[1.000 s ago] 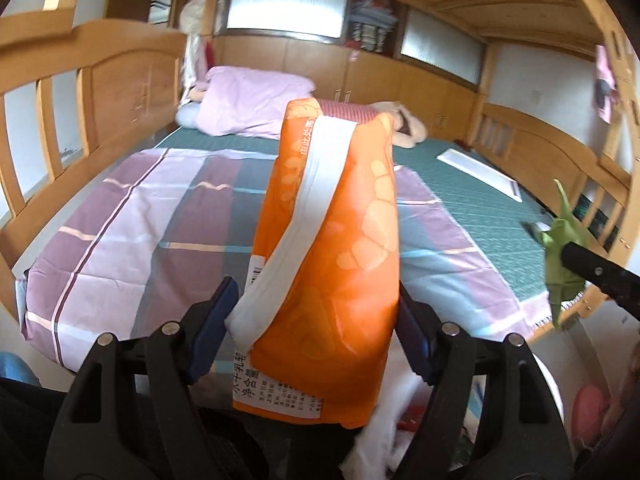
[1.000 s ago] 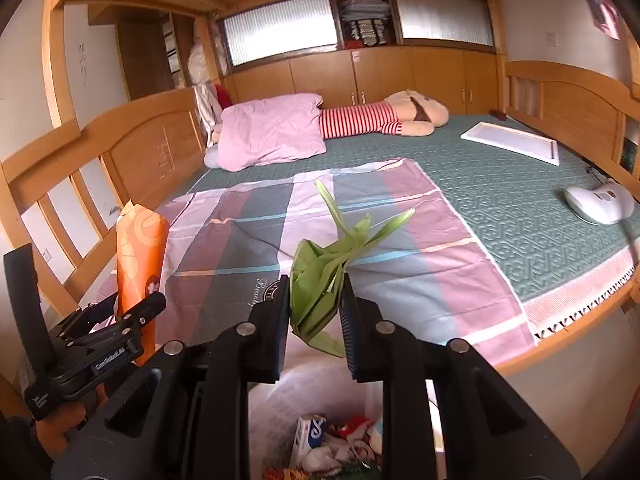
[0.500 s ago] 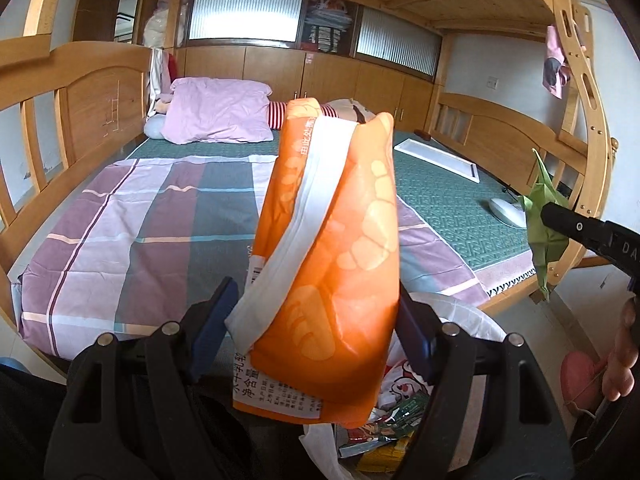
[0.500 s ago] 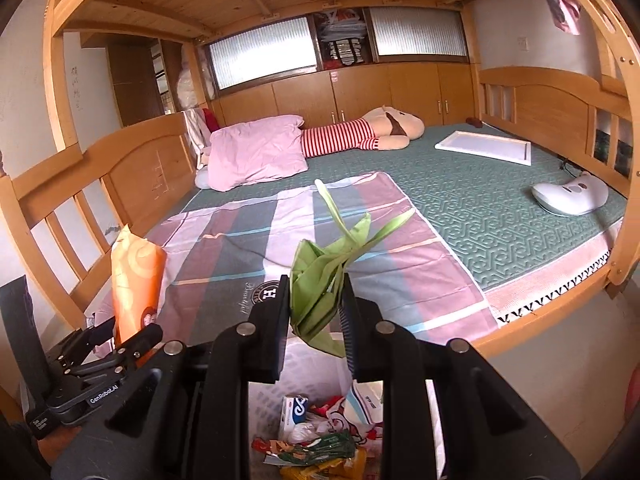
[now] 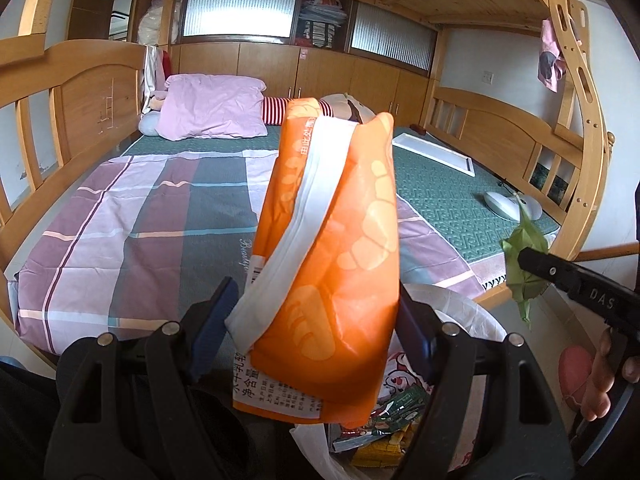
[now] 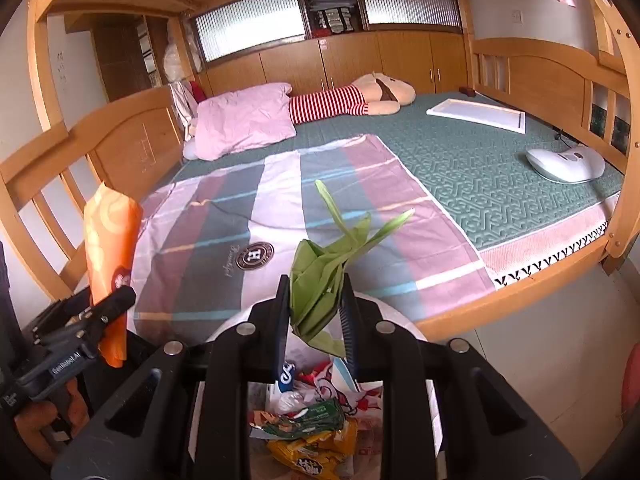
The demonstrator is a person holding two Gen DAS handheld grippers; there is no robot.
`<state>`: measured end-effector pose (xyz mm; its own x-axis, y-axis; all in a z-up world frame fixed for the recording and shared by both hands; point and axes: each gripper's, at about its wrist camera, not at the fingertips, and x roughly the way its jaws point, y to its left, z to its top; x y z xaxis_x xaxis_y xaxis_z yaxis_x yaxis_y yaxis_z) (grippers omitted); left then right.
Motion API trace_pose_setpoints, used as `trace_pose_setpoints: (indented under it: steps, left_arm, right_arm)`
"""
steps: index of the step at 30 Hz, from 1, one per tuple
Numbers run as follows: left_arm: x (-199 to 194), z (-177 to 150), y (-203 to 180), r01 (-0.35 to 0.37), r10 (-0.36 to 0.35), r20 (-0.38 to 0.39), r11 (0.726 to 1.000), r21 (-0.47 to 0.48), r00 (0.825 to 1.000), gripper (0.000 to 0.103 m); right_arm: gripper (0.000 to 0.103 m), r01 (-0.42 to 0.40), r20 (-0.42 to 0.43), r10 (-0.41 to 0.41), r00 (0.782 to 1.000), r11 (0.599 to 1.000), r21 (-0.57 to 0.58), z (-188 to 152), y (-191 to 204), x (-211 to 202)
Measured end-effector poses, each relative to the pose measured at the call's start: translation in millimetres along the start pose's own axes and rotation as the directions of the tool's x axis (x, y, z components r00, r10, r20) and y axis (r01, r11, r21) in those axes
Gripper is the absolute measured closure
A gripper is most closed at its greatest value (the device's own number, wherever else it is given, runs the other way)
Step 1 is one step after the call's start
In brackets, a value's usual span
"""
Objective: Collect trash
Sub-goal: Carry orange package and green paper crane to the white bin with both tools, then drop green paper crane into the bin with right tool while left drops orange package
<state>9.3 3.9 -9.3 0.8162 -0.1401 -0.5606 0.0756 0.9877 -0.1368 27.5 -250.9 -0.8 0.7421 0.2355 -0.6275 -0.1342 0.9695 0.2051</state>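
Observation:
My left gripper [image 5: 314, 320] is shut on a tall orange snack bag [image 5: 336, 248] with a white strip and a printed label at its base; the bag stands upright between the pads. My right gripper [image 6: 314, 308] is shut on a crumpled green wrapper [image 6: 320, 276] with thin strips sticking up. Below both hangs a white trash bag [image 6: 400, 320] by the bed's foot, holding several wrappers [image 6: 304, 424]. The right wrist view also shows the left gripper [image 6: 108, 304] with the orange bag [image 6: 112, 240] at the left edge. In the left wrist view the green wrapper [image 5: 524, 276] sits at far right.
A wooden bunk bed [image 6: 520, 304] fills the view, with a striped sheet [image 6: 240, 220], a pink pillow [image 6: 244, 120], a striped plush toy [image 6: 360, 98], a flat white board [image 6: 476, 114] and a white device [image 6: 568, 164]. Grey floor [image 6: 540, 360] lies to the right.
Both grippers have drawn back from the bed with their loads. The open trash bag and its wrappers have come into view beneath them. Neither grip has altered.

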Motion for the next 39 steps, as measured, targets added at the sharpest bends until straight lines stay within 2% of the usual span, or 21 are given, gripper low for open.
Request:
trace_pose_setpoints:
  steps: [3, 7, 9, 11, 13, 16, 19, 23, 26, 28, 31, 33, 34, 36, 38, 39]
  left_arm:
    - [2.3, -2.4, -2.4, 0.006, -0.006, -0.009, 1.000, 0.006, 1.000, 0.028]
    - [7.1, -6.1, -5.6, 0.017, -0.017, -0.031, 1.000, 0.010, 0.999, 0.028]
    - [10.5, -8.5, -6.1, 0.022, -0.021, -0.046, 1.000, 0.009, 0.999, 0.028]
    - [13.6, -10.5, -6.8, 0.027, -0.026, -0.060, 1.000, 0.009, 0.998, 0.028]
    - [17.8, -13.0, -8.1, 0.035, -0.034, -0.081, 0.999, 0.009, 0.996, 0.028]
    - [28.4, -17.8, -11.3, 0.069, -0.067, -0.134, 0.998, 0.013, 0.989, 0.028]
    - [43.9, -26.3, -19.7, 0.128, -0.118, -0.214, 0.991, 0.034, 0.970, 0.028]
    - [68.5, -48.4, -43.6, 0.248, -0.205, -0.344, 0.965, 0.085, 0.916, 0.028]
    - [82.7, -62.1, -57.7, 0.323, -0.253, -0.418, 0.941, 0.104, 0.872, 0.026]
    - [85.5, -65.2, -60.9, 0.324, -0.247, -0.431, 0.939, 0.114, 0.868, 0.016]
    - [79.3, -62.3, -57.7, 0.301, -0.233, -0.392, 0.946, 0.121, 0.890, 0.009]
    - [71.4, -56.4, -51.1, 0.241, -0.186, -0.336, 0.962, 0.131, 0.924, 0.007]
    - [67.0, -53.0, -49.6, 0.203, -0.154, -0.309, 0.970, 0.136, 0.939, 0.006]
    - [52.3, -44.8, -42.1, 0.078, -0.046, -0.210, 0.986, 0.148, 0.977, 0.005]
    - [34.2, -34.5, -36.2, -0.013, 0.029, -0.113, 0.990, 0.138, 0.993, 0.004]
    - [26.3, -29.9, -33.3, -0.040, 0.050, -0.076, 0.991, 0.128, 0.996, 0.004]
  right_arm:
    - [0.079, 0.000, -0.036, 0.000, 0.999, 1.000, 0.008, -6.8, -2.8, 6.9]
    - [0.077, 0.017, -0.154, -0.017, 0.988, 1.000, -0.002, -22.2, -6.2, 27.8]
    - [0.071, 0.043, -0.230, -0.041, 0.972, 0.999, 0.001, -32.1, -9.3, 39.6]
    - [0.060, 0.043, -0.296, -0.029, 0.955, 0.998, 0.040, -41.4, -16.2, 49.5]
    - [0.056, 0.038, -0.316, -0.008, 0.949, 0.995, 0.091, -44.6, -23.4, 52.3]
    - [0.047, 0.059, -0.259, -0.016, 0.966, 0.985, 0.161, -37.7, -34.3, 40.2]
    - [0.041, 0.062, -0.133, -0.030, 0.991, 0.968, 0.243, -24.7, -49.9, 15.4]
    - [0.036, 0.047, 0.030, -0.058, 0.998, 0.956, 0.290, -11.1, -60.1, -16.4]
    - [0.031, 0.013, 0.088, -0.040, 0.995, 0.958, 0.287, -7.0, -58.8, -27.3]
    - [0.029, -0.004, 0.105, -0.025, 0.994, 0.963, 0.269, -5.5, -55.2, -28.2]
    - [0.022, -0.001, 0.116, -0.026, 0.993, 0.975, 0.224, -5.7, -46.3, -26.9]
    - [0.017, 0.027, 0.121, -0.051, 0.991, 0.982, 0.189, -4.9, -38.7, -25.8]
    - [0.014, 0.048, 0.125, -0.069, 0.990, 0.985, 0.167, -5.2, -34.8, -25.5]
    - [0.010, 0.084, 0.135, -0.101, 0.986, 0.989, 0.122, -6.3, -28.5, -24.7]
    - [0.007, 0.120, 0.147, -0.129, 0.981, 0.990, 0.072, -7.9, -21.5, -24.3]
    - [0.006, 0.131, 0.156, -0.136, 0.978, 0.990, 0.047, -8.4, -17.6, -24.4]
